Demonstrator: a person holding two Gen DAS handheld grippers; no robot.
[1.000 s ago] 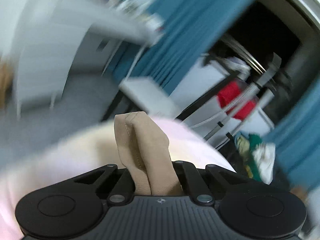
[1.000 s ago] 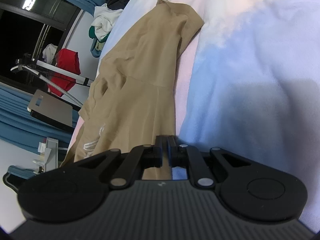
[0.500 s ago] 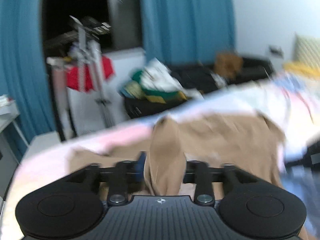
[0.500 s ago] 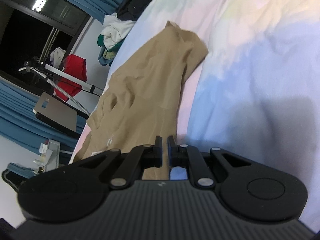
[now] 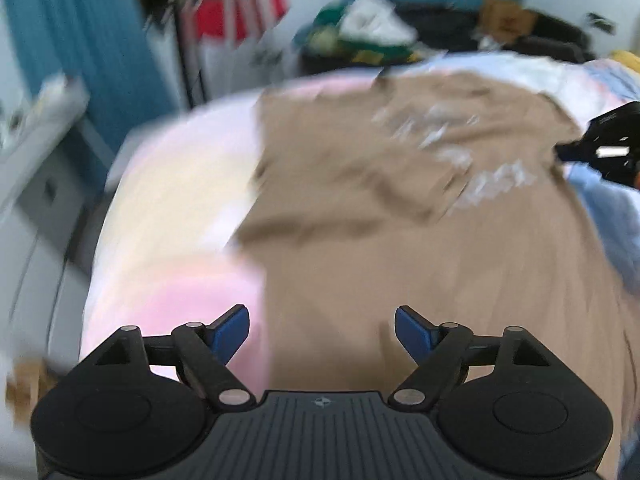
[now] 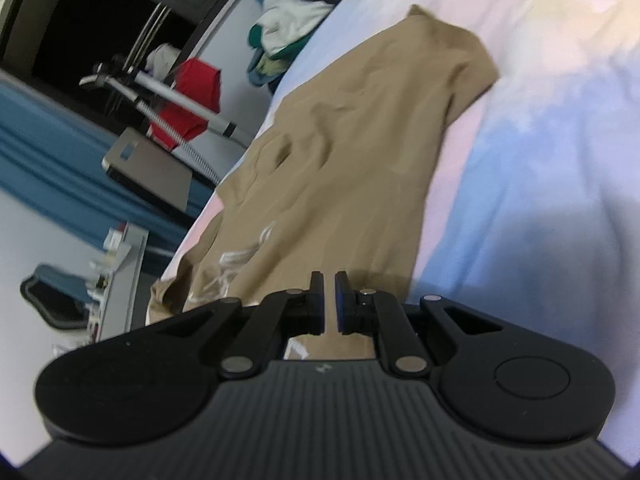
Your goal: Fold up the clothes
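A tan T-shirt (image 5: 400, 208) with a white print lies spread on a bed with a pastel sheet (image 5: 160, 208). My left gripper (image 5: 322, 332) is open and empty above the shirt's near edge. My right gripper (image 6: 329, 300) has its jaws nearly together with a thin gap, at the shirt's (image 6: 352, 152) edge; cloth shows behind the gap, but a grip cannot be confirmed. The right gripper also shows at the right edge of the left wrist view (image 5: 608, 148).
Beyond the bed stand blue curtains (image 5: 80, 40), a garment steamer stand with a red cloth (image 6: 192, 96), a pile of clothes (image 5: 368, 28), and a grey desk (image 6: 124, 264). The left wrist view is blurred by motion.
My left gripper let go of the tan fold it held and opened wide, and its view swung over the shirt. My right gripper's jaws parted slightly.
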